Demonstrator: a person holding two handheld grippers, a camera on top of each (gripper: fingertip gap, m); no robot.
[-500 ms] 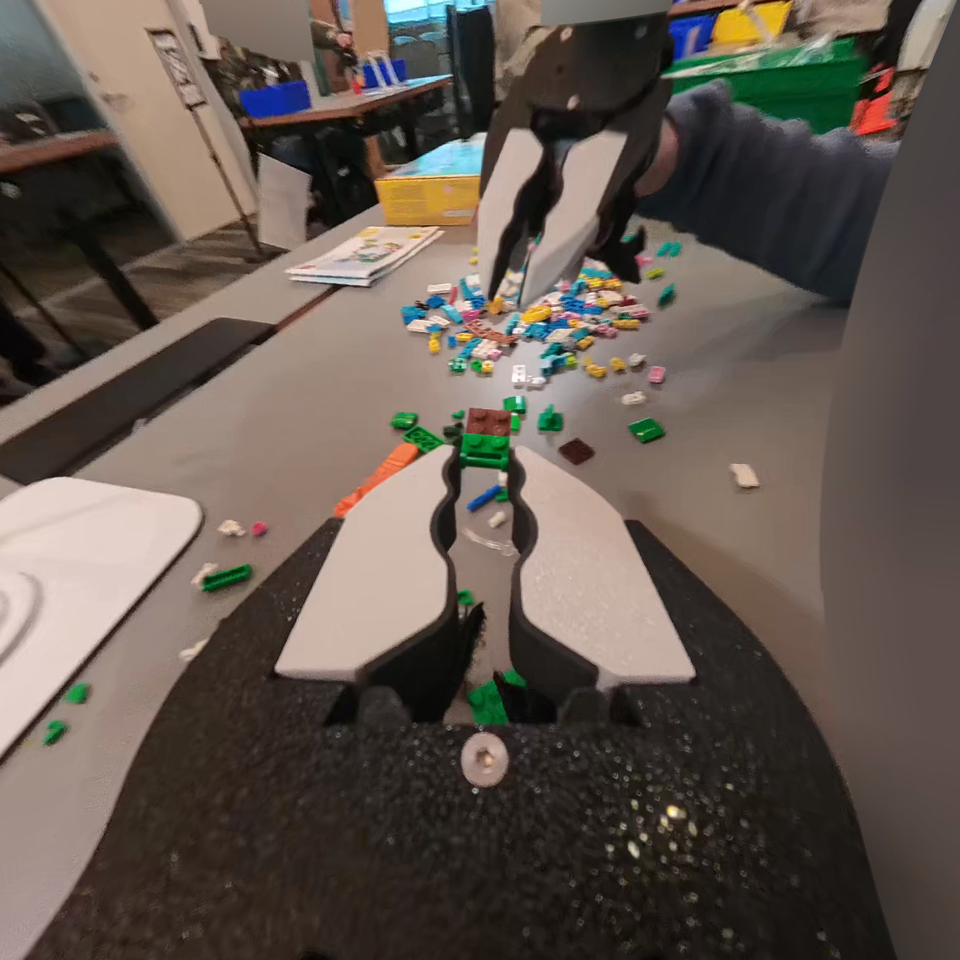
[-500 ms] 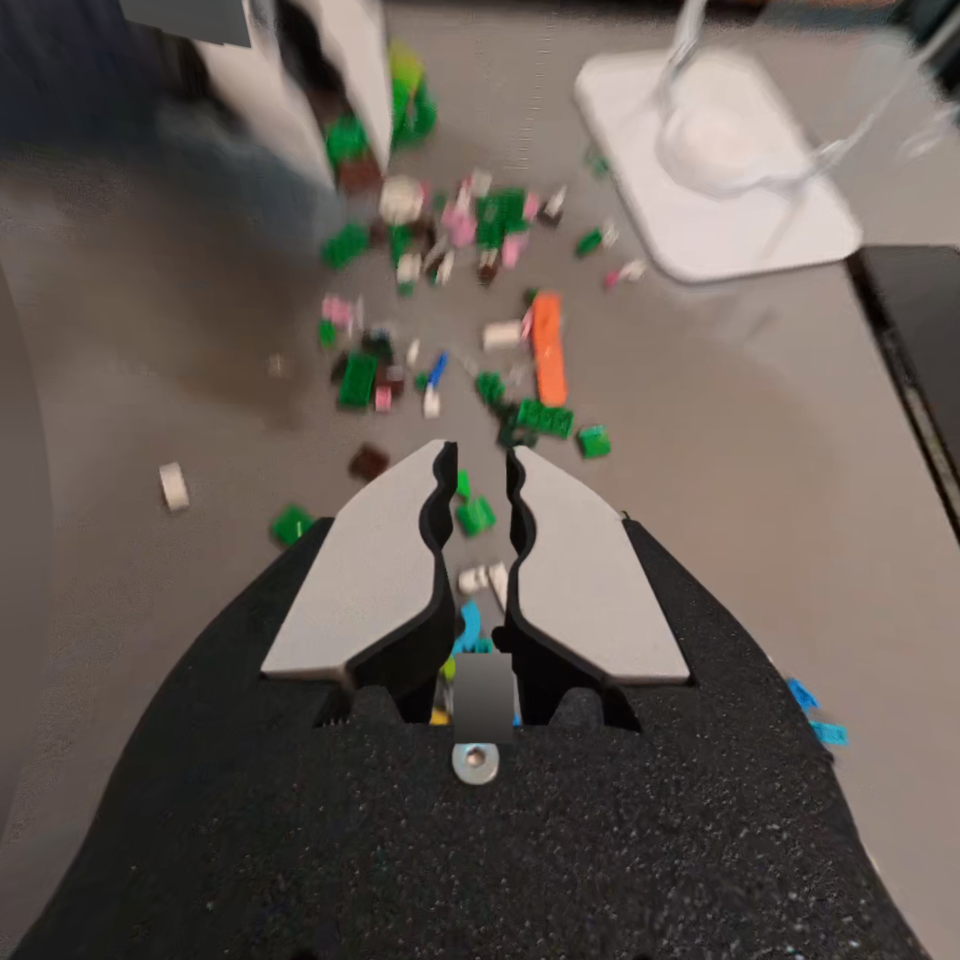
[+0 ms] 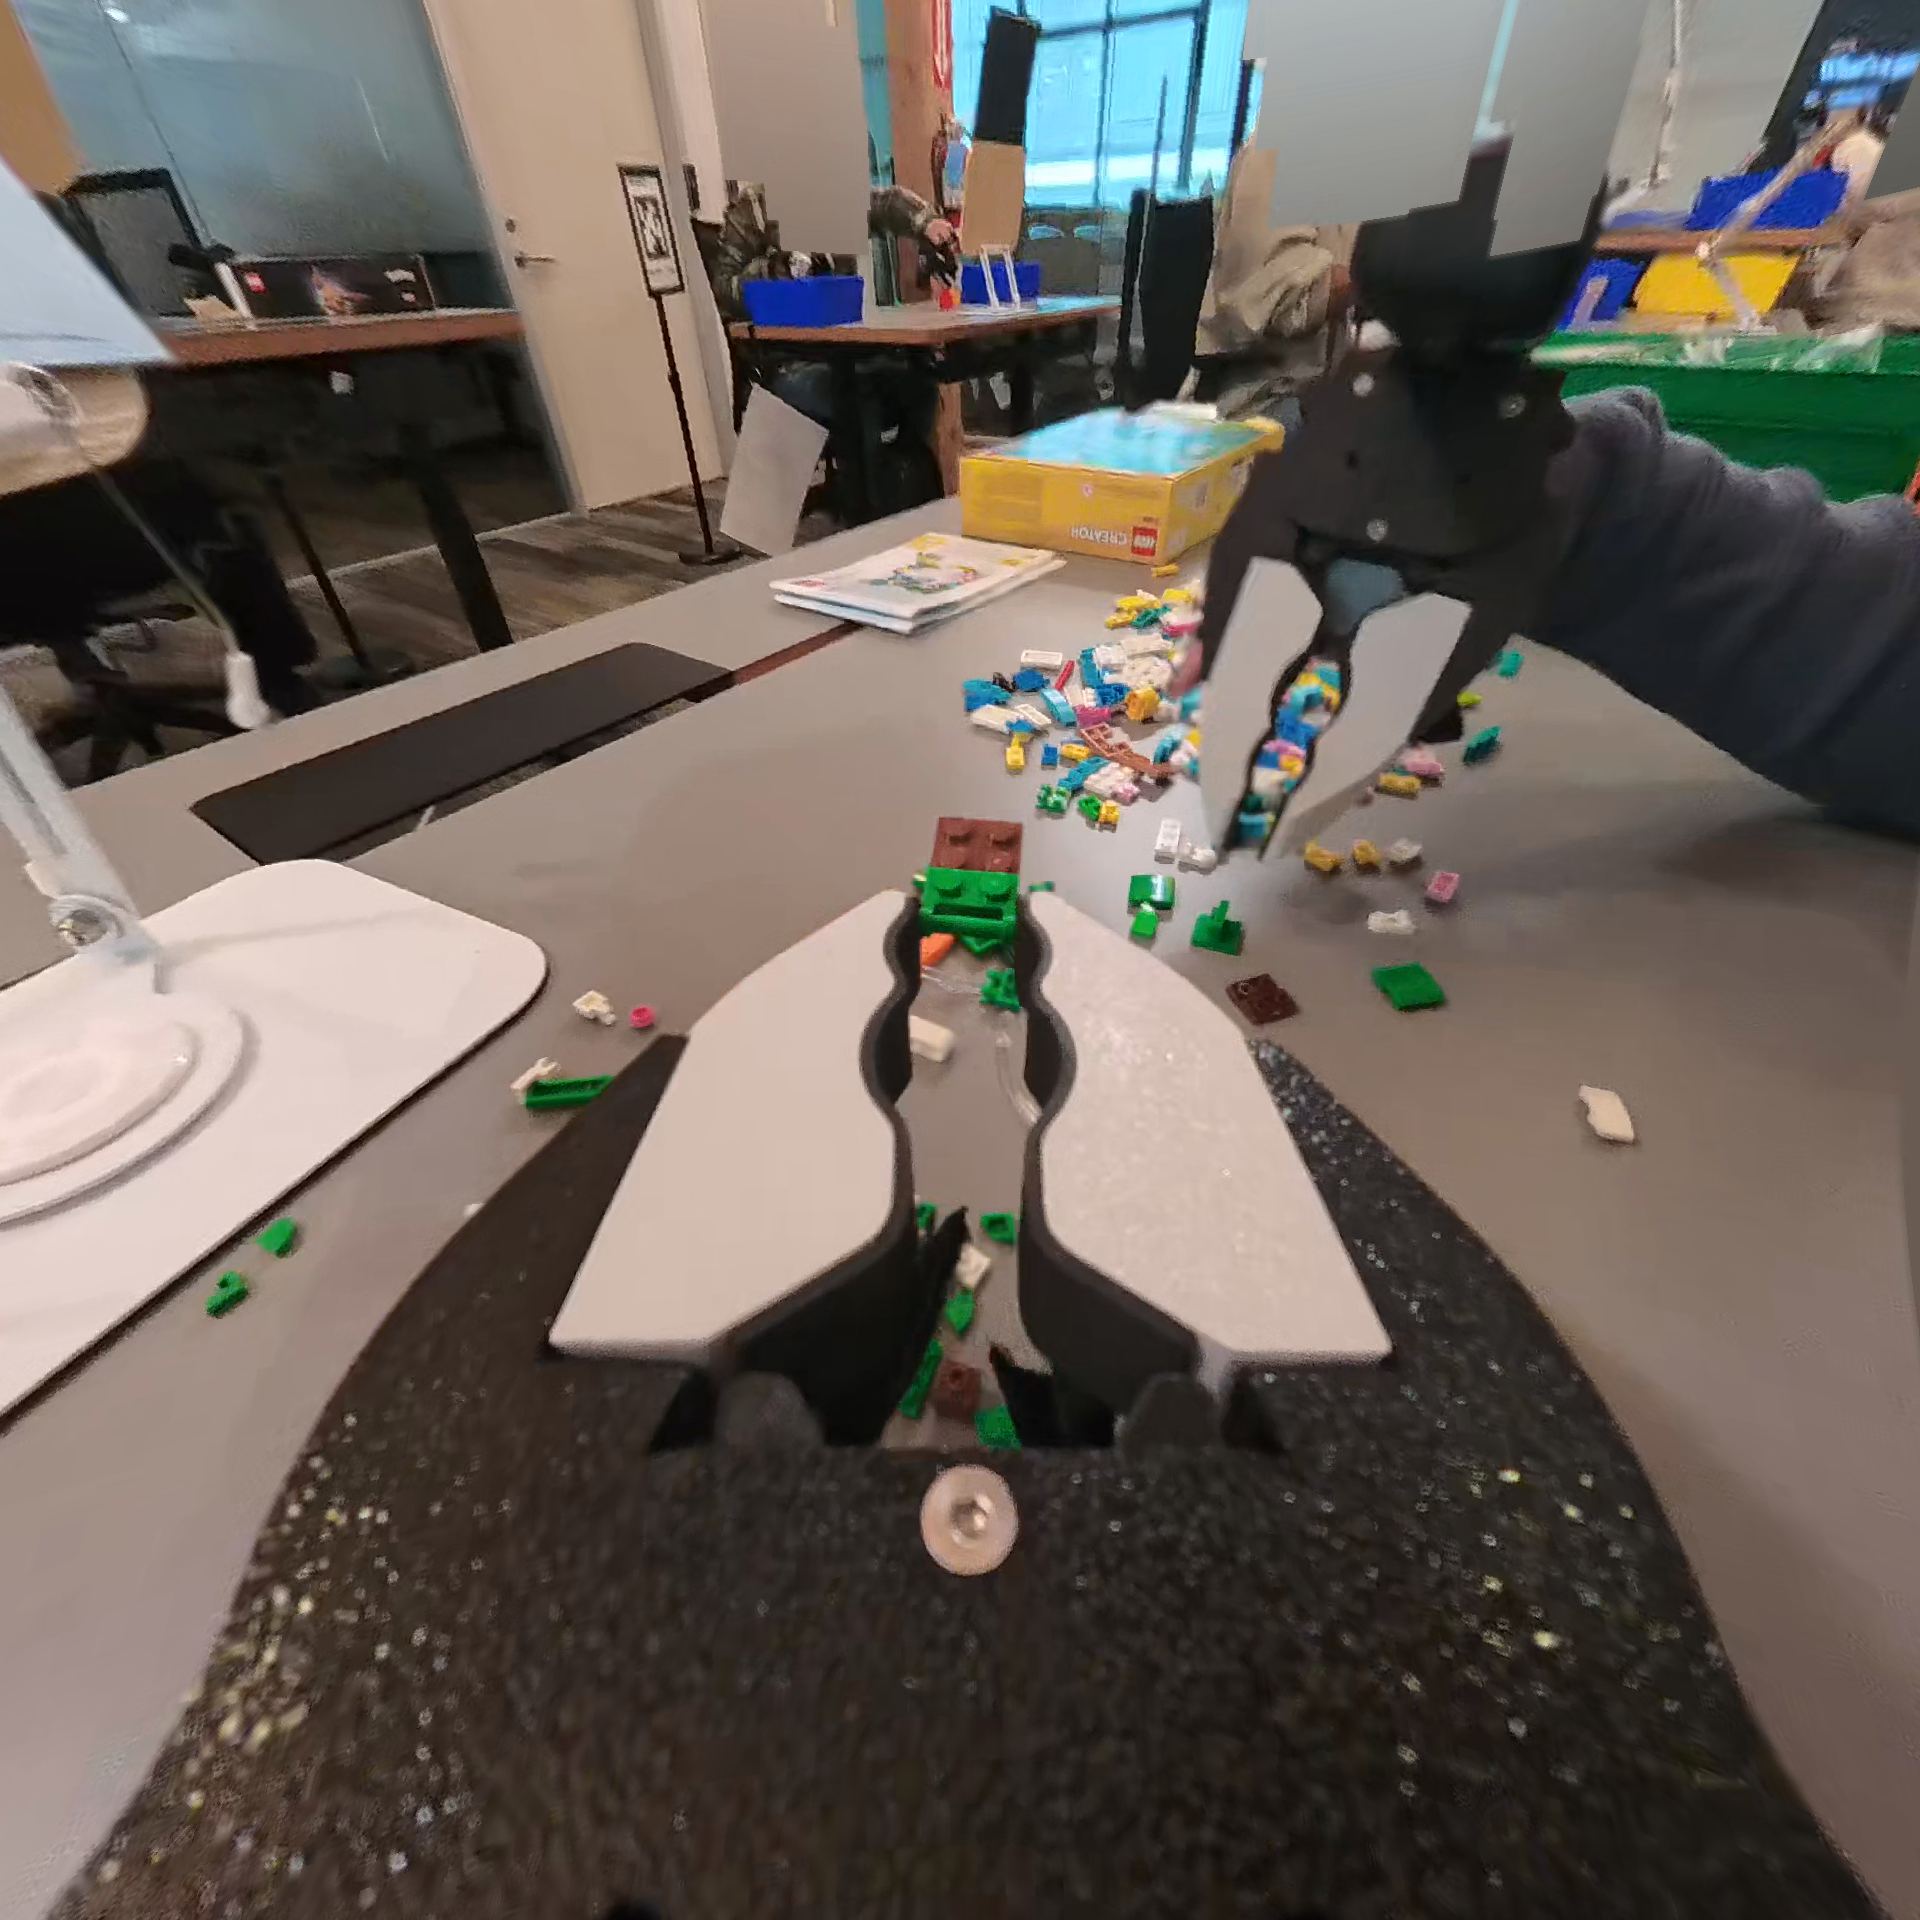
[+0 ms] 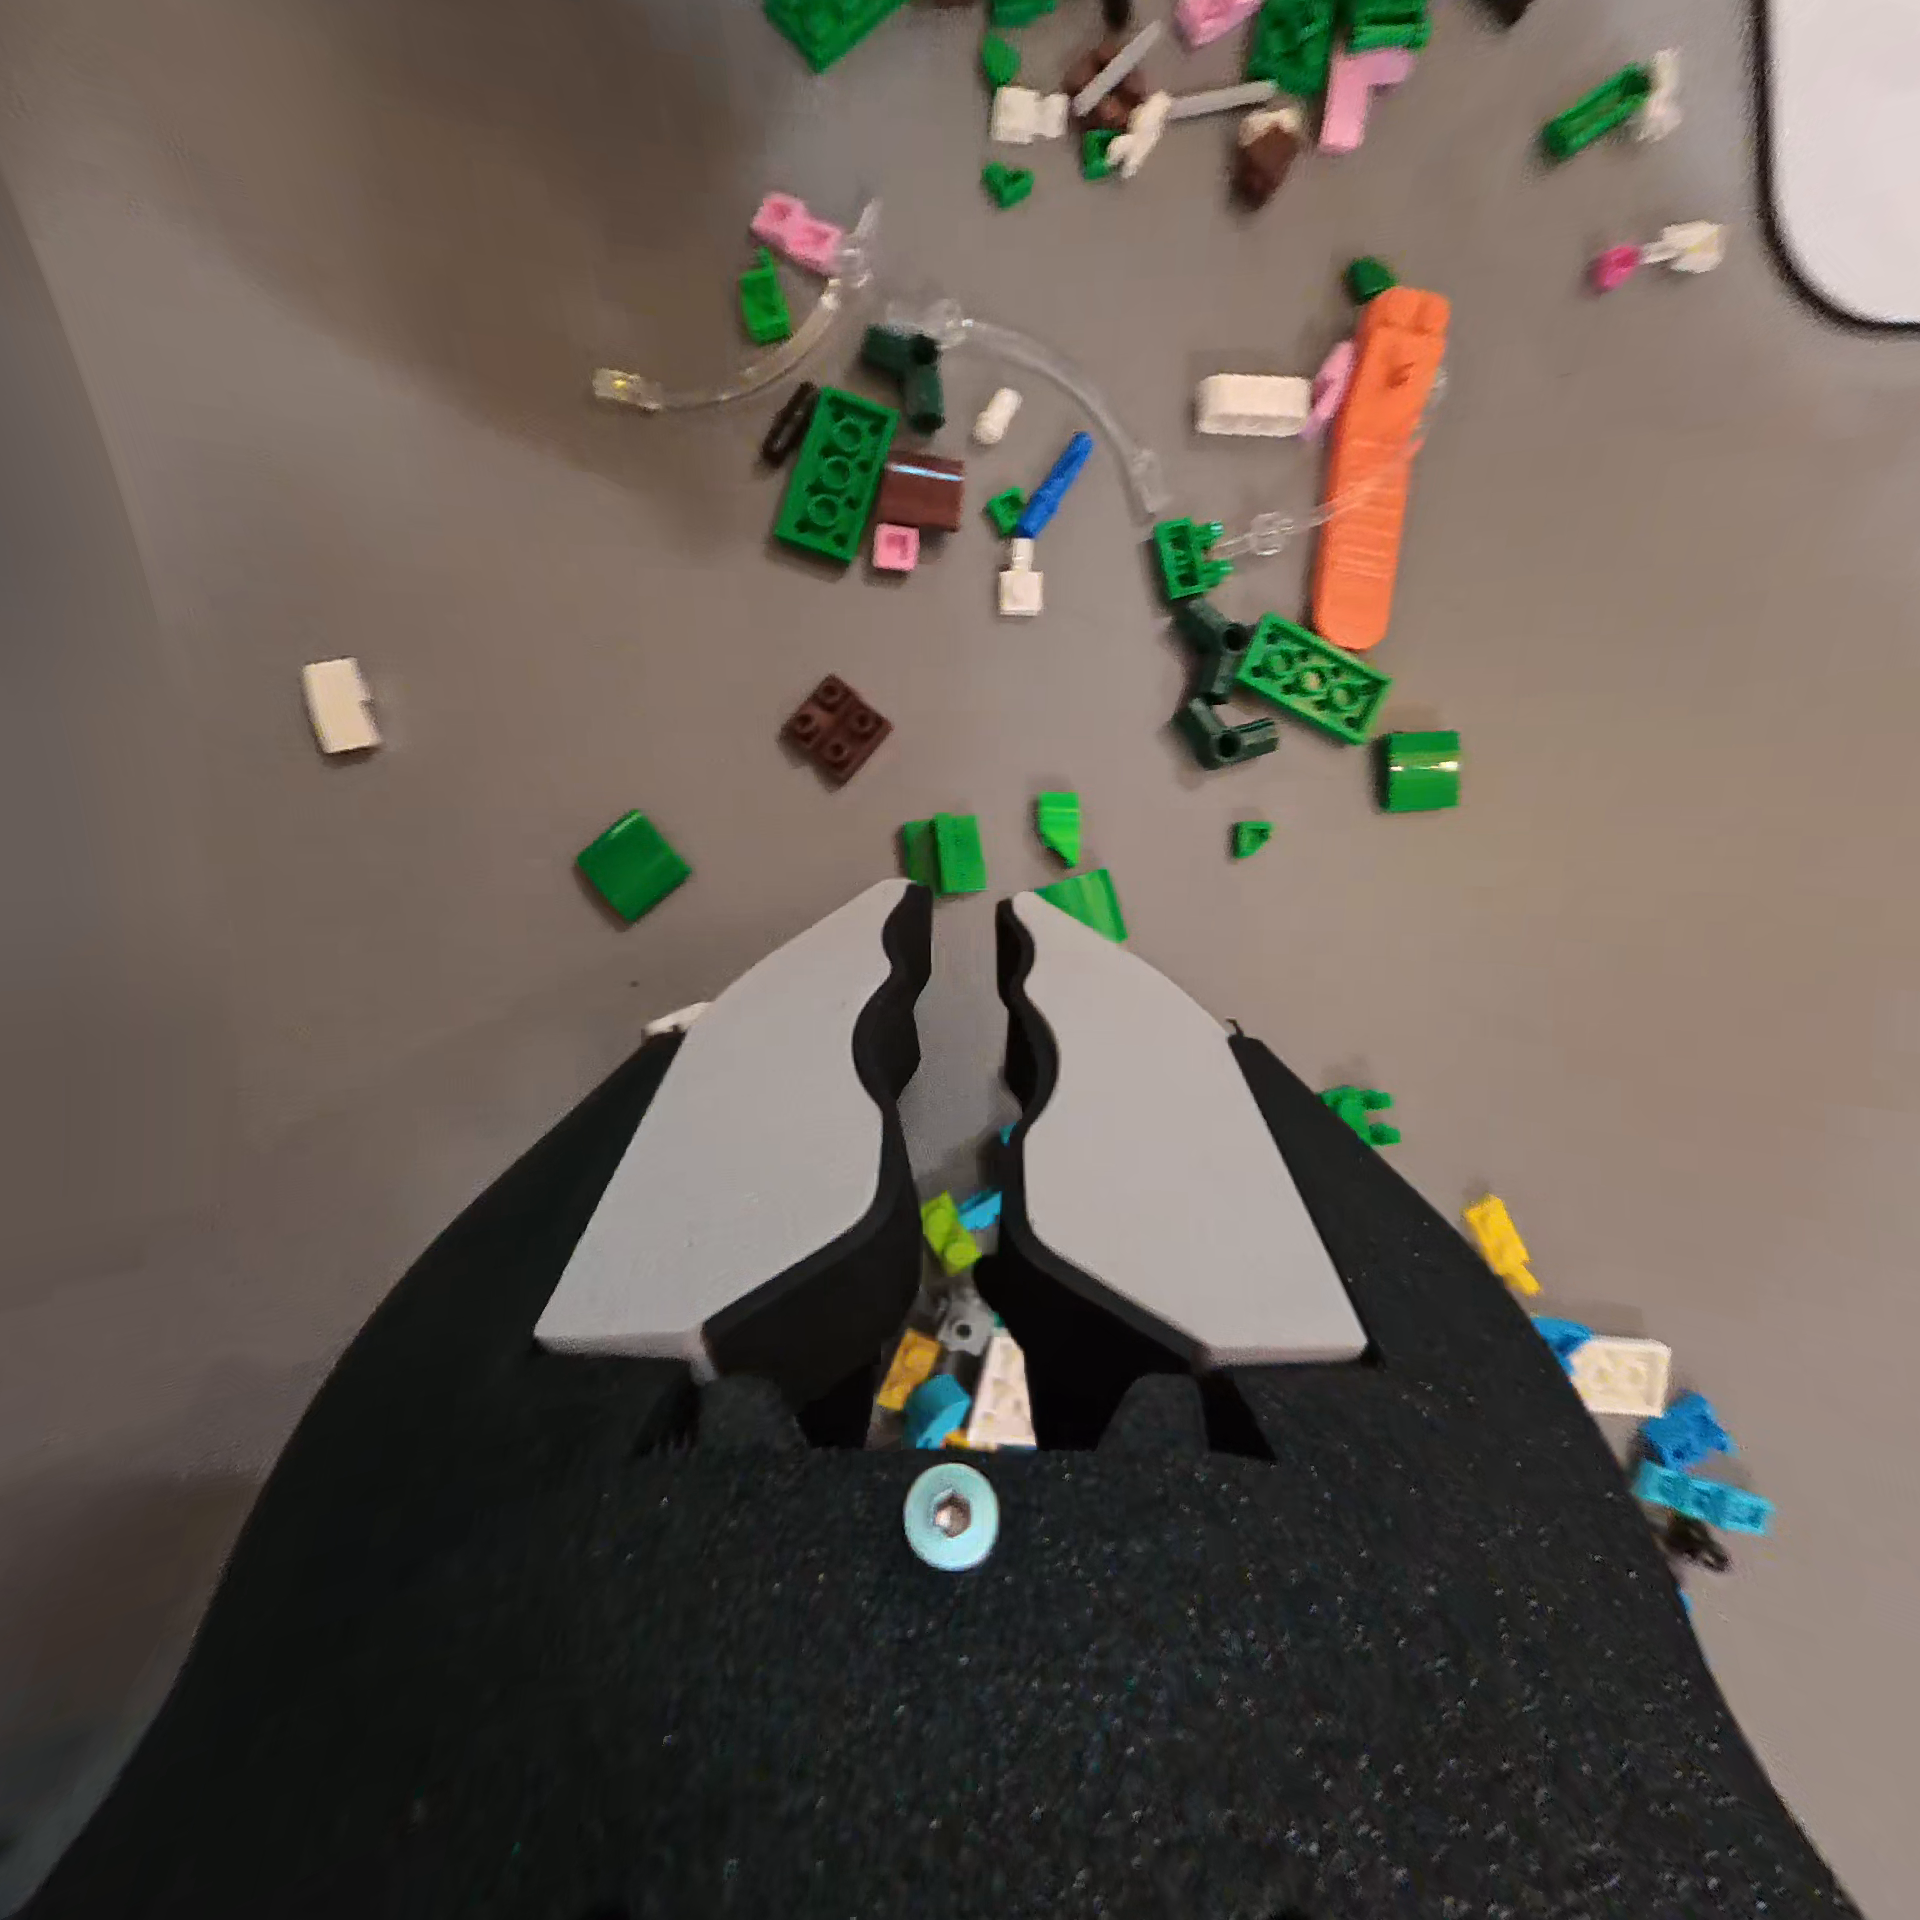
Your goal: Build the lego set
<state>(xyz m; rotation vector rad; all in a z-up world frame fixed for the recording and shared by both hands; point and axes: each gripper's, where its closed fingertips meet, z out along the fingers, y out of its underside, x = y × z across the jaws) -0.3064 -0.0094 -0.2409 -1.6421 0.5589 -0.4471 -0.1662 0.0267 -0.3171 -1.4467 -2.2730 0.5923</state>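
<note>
My left gripper (image 3: 968,914) is shut on a small build: a green brick (image 3: 968,902) with a brown plate (image 3: 979,844) on it, held above the grey table (image 3: 1662,1299). My right gripper (image 4: 961,904) is narrowly open and empty, pointing down at the table. Small green pieces (image 4: 956,852) lie just past its tips. It also shows in the left wrist view (image 3: 1252,844), low over the near edge of a pile of mixed coloured bricks (image 3: 1112,696). A brown 2x2 plate (image 4: 834,729) and a green plate (image 4: 834,475) lie farther off.
An orange brick separator (image 4: 1371,468) lies among green, pink, white and clear pieces. A white lamp base (image 3: 260,1039) stands at the left, a black strip (image 3: 468,727) behind it. An instruction booklet (image 3: 914,566) and a yellow box (image 3: 1101,499) lie at the far edge. There is about 15 cm between the tips of the two grippers. From either gripper's tips it is about 12 cm to the orange brick separator (image 4: 1371,468).
My right gripper has moved right and come down closer to the table, near the green pieces. My left gripper still holds the green and brown build, and its view has tilted up.
</note>
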